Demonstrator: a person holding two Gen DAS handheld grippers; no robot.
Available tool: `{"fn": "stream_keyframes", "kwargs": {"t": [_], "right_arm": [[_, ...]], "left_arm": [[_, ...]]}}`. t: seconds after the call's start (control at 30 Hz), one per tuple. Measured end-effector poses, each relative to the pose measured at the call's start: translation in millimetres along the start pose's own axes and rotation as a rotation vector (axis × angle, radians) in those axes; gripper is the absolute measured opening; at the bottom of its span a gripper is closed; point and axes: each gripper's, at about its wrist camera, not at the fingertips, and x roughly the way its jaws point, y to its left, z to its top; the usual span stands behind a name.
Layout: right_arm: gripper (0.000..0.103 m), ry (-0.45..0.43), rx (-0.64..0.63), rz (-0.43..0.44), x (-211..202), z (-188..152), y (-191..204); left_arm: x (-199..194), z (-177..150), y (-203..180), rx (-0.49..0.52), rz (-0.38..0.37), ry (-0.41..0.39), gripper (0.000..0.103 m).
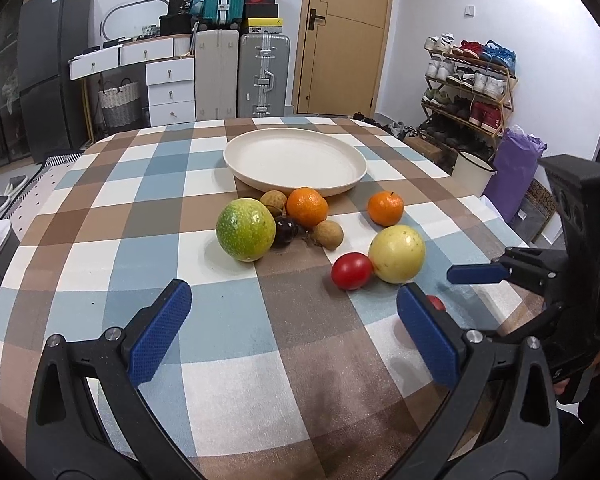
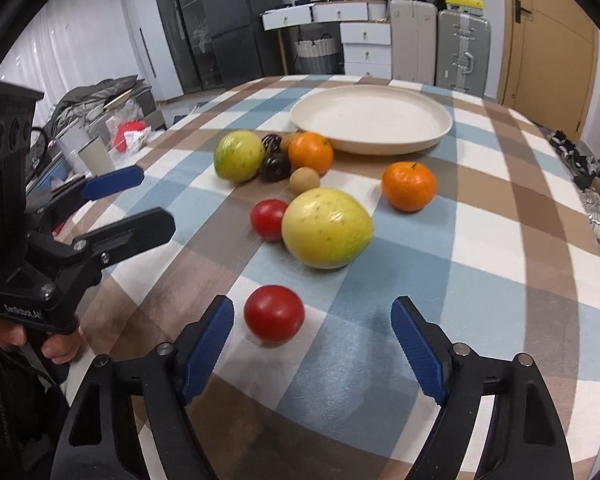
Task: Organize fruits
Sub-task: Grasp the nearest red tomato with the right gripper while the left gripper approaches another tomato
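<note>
A cream plate stands empty on the checked tablecloth. In front of it lie a green fruit, two oranges, longans, a dark fruit, a yellow fruit and a red tomato. A second tomato lies just ahead of my open right gripper, near its left finger. My left gripper is open and empty, short of the fruit.
The right gripper shows at the right in the left wrist view; the left gripper shows at the left in the right wrist view. The table edge curves off on both sides. Suitcases, drawers and a shoe rack stand behind.
</note>
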Motion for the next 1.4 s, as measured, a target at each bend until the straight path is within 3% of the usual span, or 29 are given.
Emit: {"fn": "stream_keyframes", "kwargs": {"t": [0.17, 0.3, 0.5, 0.8, 1.1, 1.4], "right_arm": [[0.066, 0.014, -0.043, 0.008, 8, -1, 9], [0.06, 0.009, -0.038, 0.03, 7, -1, 10], [0.034, 0.006, -0.042, 0.059, 6, -1, 12], [0.033, -0.056, 0.004, 0.06, -15, 0, -2], [0.033, -0.089, 0.078, 0.023, -31, 1, -35], [0.033, -0.082, 0.108, 0.008, -31, -2, -49]], "left_arm": [[3, -1, 6, -0.025, 0.0, 0.019, 0.103], [7, -1, 7, -0.033, 0.006, 0.035, 0.103], [16, 0, 3, -0.022, 0.024, 0.073, 0.103], [50, 12, -11, -0.02, 0.006, 0.162, 0.101], [83, 17, -22, 0.016, 0.02, 0.24, 0.082], [95, 19, -28, 0.046, -0.019, 0.263, 0.071]]}}
